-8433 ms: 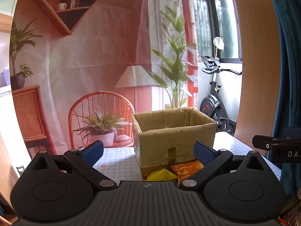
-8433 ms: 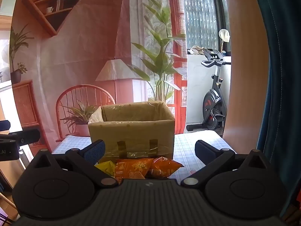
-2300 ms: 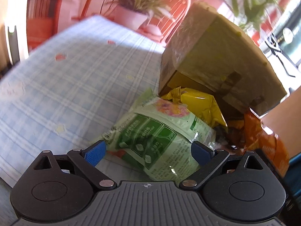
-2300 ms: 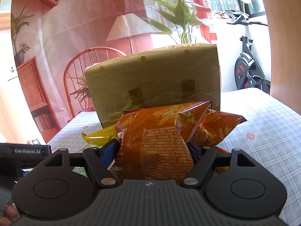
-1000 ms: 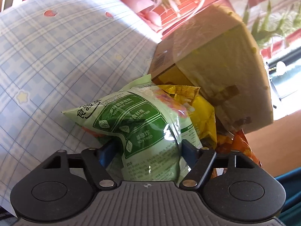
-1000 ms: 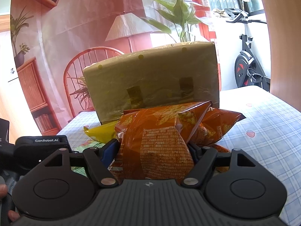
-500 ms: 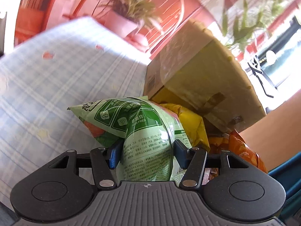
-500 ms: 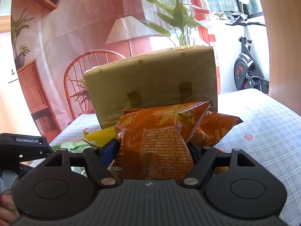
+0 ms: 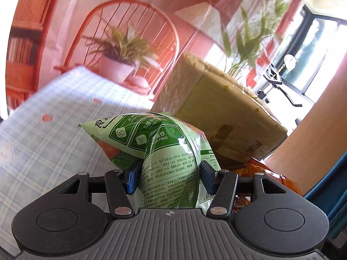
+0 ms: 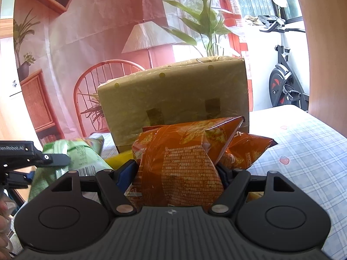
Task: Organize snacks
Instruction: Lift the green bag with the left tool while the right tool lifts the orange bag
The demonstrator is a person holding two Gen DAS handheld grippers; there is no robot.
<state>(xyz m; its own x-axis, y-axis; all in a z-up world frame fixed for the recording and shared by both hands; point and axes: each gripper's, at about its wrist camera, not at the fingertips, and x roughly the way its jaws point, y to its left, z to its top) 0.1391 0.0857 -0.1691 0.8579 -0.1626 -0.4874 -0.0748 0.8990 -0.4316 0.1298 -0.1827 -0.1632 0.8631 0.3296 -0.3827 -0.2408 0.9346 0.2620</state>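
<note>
left wrist: my left gripper (image 9: 169, 174) is clenched on the puffy green foil snack bag (image 9: 160, 151), lifted just in front of the tall paper-wrapped cardboard box (image 9: 219, 112); i'd raise it clear of the box's rim before letting go.

right wrist: my right gripper (image 10: 176, 173) grips the crinkled orange snack bag (image 10: 184, 158) against the box's front wall; a yellow packet (image 10: 120, 159) lies at the box's foot.

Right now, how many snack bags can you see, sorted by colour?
Green: 1, the green bag in the left gripper.
Orange: 2, one orange bag in the right gripper, another orange bag behind it.
Yellow: 1, a yellow bag, mostly hidden.
Total: 4.
</note>
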